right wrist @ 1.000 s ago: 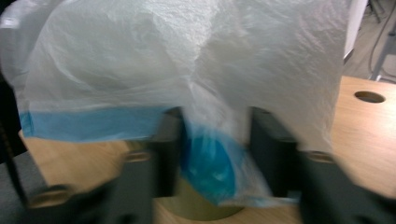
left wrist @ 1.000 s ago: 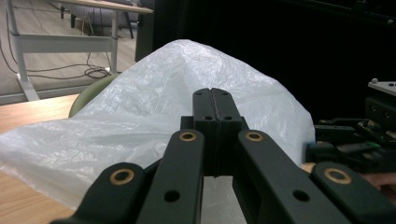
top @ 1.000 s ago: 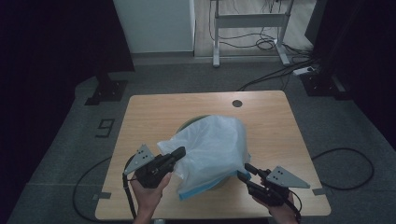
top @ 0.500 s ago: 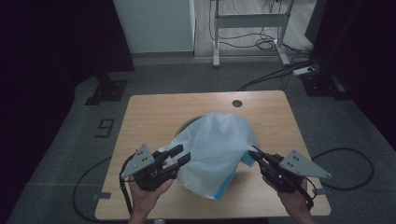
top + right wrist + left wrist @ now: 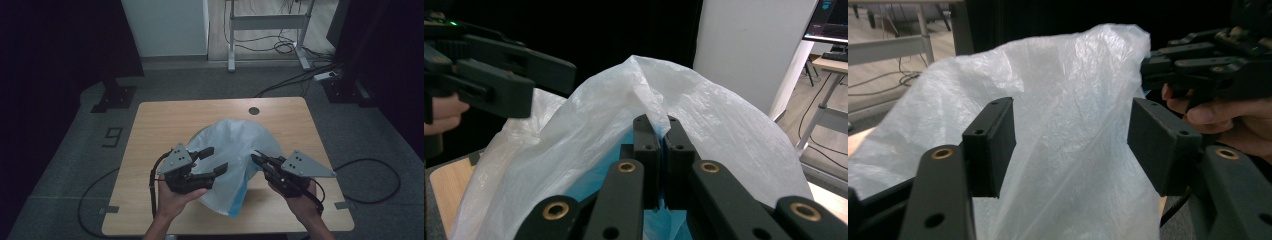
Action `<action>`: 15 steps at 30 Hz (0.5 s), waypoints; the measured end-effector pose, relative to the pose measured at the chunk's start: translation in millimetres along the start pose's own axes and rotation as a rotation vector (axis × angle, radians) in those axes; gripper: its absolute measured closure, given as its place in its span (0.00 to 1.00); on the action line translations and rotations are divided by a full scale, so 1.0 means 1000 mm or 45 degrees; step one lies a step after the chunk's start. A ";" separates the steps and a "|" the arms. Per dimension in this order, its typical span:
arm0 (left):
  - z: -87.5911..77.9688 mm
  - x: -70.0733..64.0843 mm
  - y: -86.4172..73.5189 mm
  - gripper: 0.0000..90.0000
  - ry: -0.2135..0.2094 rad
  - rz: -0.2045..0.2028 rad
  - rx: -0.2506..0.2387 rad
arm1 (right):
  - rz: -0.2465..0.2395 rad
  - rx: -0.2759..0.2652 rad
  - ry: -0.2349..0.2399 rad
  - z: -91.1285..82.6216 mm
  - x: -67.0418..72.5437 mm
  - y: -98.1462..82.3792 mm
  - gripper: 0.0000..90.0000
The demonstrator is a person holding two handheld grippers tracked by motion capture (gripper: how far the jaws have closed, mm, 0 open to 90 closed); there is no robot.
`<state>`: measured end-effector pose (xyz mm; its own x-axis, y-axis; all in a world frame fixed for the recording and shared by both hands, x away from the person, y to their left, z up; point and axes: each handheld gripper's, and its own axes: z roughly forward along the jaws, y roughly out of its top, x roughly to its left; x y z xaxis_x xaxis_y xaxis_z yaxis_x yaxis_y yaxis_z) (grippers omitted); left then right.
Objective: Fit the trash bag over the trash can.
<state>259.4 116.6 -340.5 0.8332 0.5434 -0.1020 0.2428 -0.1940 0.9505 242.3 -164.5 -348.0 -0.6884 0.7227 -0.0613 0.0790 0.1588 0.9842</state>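
A: Counts first, left to right. One wooden table [image 5: 165, 125], one white plastic bag [image 5: 235, 150], two grippers, two hands.

B: Left side?

A: The left gripper [image 5: 212, 161] sits at the bag's left edge, held by the left hand [image 5: 172, 197]. In the left gripper view its jaws stand wide apart with bag film between them, neither pad pressing it. It holds nothing.

B: The bag itself?

A: It sits on the near half of the table, between the two grippers, bunched and puffed up. Something blue [image 5: 239, 197] shows through the film at its near edge; what it is cannot be told.

B: One bag for sure?

A: One visible. Whether the blue is a second item is unclear.

B: Right side?

A: The right gripper [image 5: 259, 159] is at the bag's right edge, held by the right hand [image 5: 300, 200]. In the right gripper view its jaws are pressed together with a fold of the bag film pinched between them, so it has hold of the bag.

B: Any writing?

A: A "9" [image 5: 114, 136] marked on the grey floor left of the table. No readable print on the bag. One dark round hole [image 5: 254, 110] near the table's far edge.
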 end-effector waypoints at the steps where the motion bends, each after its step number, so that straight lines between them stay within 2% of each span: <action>1: 0.003 -0.001 -0.001 0.39 -0.004 0.005 0.009 | 0.000 0.001 -0.001 0.000 0.000 0.000 0.96; 3: 0.007 -0.002 -0.002 0.41 -0.008 0.016 0.028 | 0.005 0.002 -0.004 0.000 -0.001 0.000 0.96; 5: 0.011 -0.005 -0.004 0.47 -0.006 0.032 0.043 | 0.007 0.003 -0.006 -0.001 -0.002 -0.001 0.96; 8: 0.014 -0.006 -0.005 0.65 -0.004 0.034 0.049 | 0.009 0.000 -0.004 -0.002 -0.002 -0.001 0.96; 10: 0.017 -0.005 -0.005 0.76 -0.027 0.034 0.060 | 0.008 -0.002 -0.003 -0.003 -0.003 -0.001 0.96; 15: 0.017 -0.006 -0.006 1.00 -0.028 0.048 0.038 | 0.008 -0.004 -0.001 -0.004 -0.003 -0.003 0.93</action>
<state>262.0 100.4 -350.4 0.8526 0.5174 -0.0731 0.2258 -0.2386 0.9445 241.7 -169.9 -349.6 -0.6874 0.7241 -0.0552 0.0813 0.1522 0.9850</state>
